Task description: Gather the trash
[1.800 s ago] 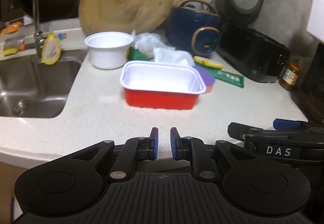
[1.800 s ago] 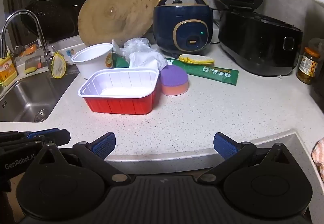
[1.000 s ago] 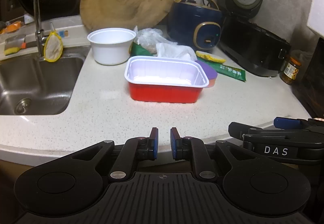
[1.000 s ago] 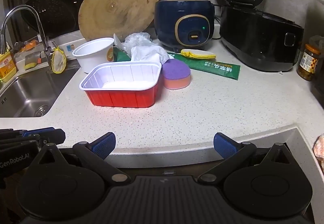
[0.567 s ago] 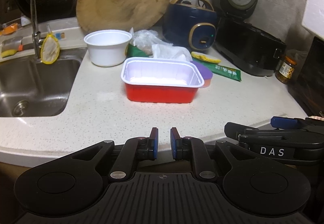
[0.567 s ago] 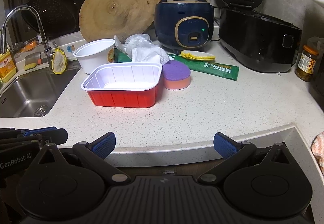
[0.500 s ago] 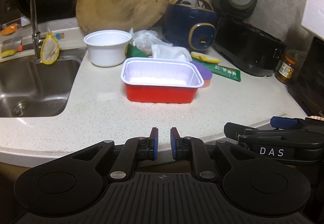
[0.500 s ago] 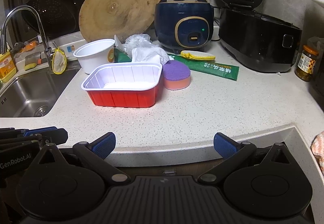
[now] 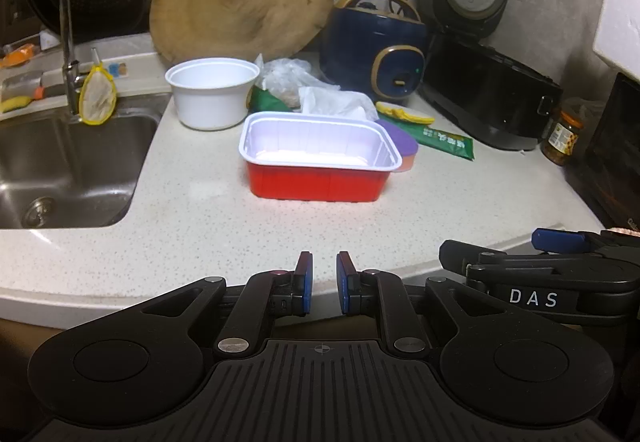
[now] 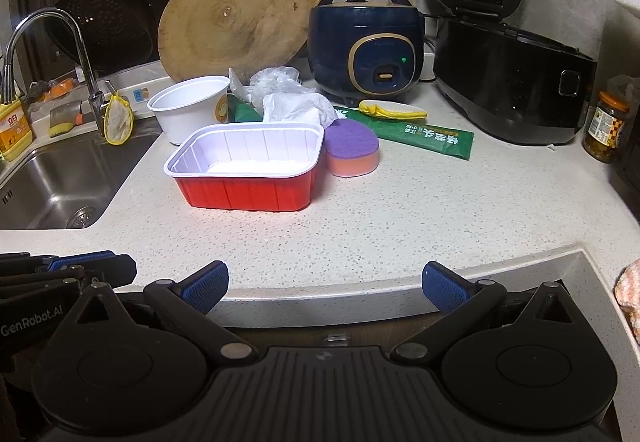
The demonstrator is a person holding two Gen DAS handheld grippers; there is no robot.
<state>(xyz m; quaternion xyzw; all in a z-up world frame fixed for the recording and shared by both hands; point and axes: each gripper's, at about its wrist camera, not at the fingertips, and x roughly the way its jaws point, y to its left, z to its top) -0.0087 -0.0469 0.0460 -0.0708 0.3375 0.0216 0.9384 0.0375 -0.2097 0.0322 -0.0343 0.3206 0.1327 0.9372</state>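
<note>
A red tray with a white inside sits mid-counter. Behind it stand a white bowl, crumpled white tissue, a clear plastic bag and a green wrapper. My left gripper hovers at the counter's front edge, empty, jaws nearly closed with a narrow gap. My right gripper is wide open and empty at the front edge, right of the left one.
A sink with a tap lies left. A round wooden board, a blue cooker, a black cooker and a jar line the back. A purple sponge lies beside the tray.
Both views shifted slightly as the grippers drifted at the counter's front edge. The jaws have not changed and nothing on the counter has moved.
</note>
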